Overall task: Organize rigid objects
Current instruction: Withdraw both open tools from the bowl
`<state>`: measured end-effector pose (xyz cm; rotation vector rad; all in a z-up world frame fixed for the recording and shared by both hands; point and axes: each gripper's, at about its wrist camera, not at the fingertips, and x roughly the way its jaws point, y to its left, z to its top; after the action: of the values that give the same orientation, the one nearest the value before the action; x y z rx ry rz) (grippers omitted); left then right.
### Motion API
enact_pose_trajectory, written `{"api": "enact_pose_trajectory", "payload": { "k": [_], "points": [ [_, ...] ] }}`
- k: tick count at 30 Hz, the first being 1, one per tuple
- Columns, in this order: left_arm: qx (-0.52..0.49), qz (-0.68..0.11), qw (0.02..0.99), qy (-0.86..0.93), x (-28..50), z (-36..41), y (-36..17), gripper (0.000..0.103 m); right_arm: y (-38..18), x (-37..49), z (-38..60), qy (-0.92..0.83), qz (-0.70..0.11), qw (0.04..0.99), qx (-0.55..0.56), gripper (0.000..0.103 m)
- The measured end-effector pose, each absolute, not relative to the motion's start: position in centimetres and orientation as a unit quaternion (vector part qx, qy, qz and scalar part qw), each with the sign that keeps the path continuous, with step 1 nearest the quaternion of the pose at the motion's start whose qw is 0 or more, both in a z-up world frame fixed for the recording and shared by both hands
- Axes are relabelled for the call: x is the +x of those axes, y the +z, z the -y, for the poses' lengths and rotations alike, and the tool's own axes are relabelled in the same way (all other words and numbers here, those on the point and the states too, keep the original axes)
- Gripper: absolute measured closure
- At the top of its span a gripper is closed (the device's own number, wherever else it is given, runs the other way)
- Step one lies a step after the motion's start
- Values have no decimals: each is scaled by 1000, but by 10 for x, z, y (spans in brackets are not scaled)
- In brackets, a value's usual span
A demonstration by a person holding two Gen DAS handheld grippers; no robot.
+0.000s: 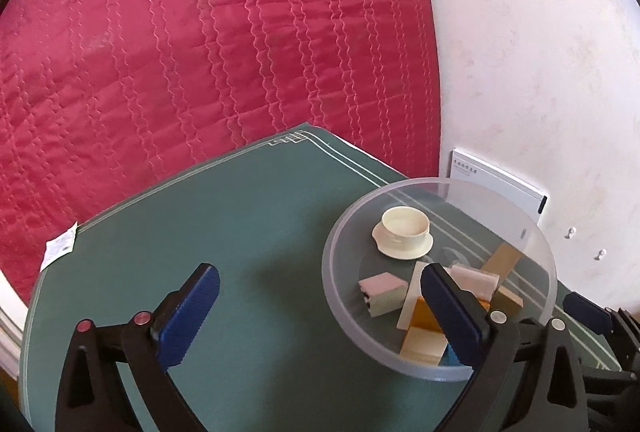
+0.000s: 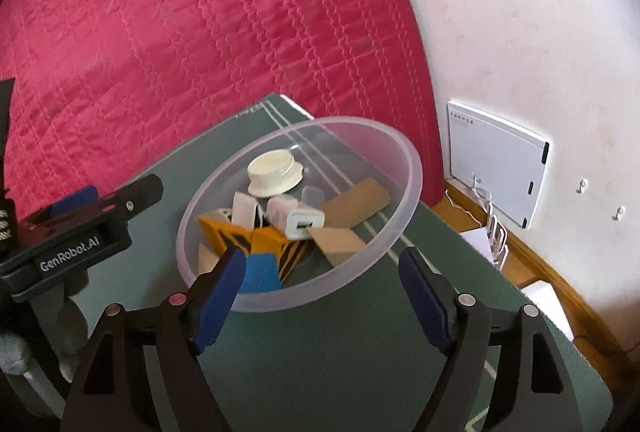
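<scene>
A: Nearest, how do they stand?
B: The left hand-held gripper (image 1: 320, 308) gapes wide and grips nothing; the right hand-held gripper (image 2: 322, 286) stands apart, also bare.
A: And the pieces?
B: They lie in the clear round plastic bowl (image 2: 404, 160) on the green worktop mat (image 1: 248, 216): a cream screw cap (image 1: 404, 232), a white charger plug (image 2: 302, 224), cardboard bits. Beyond, a red quilted bed (image 1: 200, 32).
</scene>
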<state>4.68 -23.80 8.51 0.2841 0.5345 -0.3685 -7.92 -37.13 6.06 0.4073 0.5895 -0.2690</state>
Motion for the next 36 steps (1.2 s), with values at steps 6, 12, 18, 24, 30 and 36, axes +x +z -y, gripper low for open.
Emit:
{"api": "enact_pose_trajectory", "payload": {
  "k": [6, 12, 18, 24, 30, 36],
  "points": [
    [129, -247, 946, -165, 38, 226, 90, 1, 66, -82, 360, -141, -296, 929, 173, 20],
    [128, -240, 947, -172, 31, 219, 91, 1, 84, -83, 355, -161, -294, 931, 142, 13],
    [128, -236, 946, -181, 26, 214, 93, 0, 91, -82, 350, -180, -305, 928, 116, 12],
    [130, -235, 945, -183, 22, 211, 96, 0, 89, -81, 343, -184, -313, 926, 106, 12],
    [134, -229, 945, -190, 16, 213, 99, 0, 88, -81, 339, -178, -317, 926, 99, 12],
    [140, -227, 944, -194, 11, 218, 98, 0, 92, -83, 337, -180, -311, 929, 86, 12]
  ]
}}
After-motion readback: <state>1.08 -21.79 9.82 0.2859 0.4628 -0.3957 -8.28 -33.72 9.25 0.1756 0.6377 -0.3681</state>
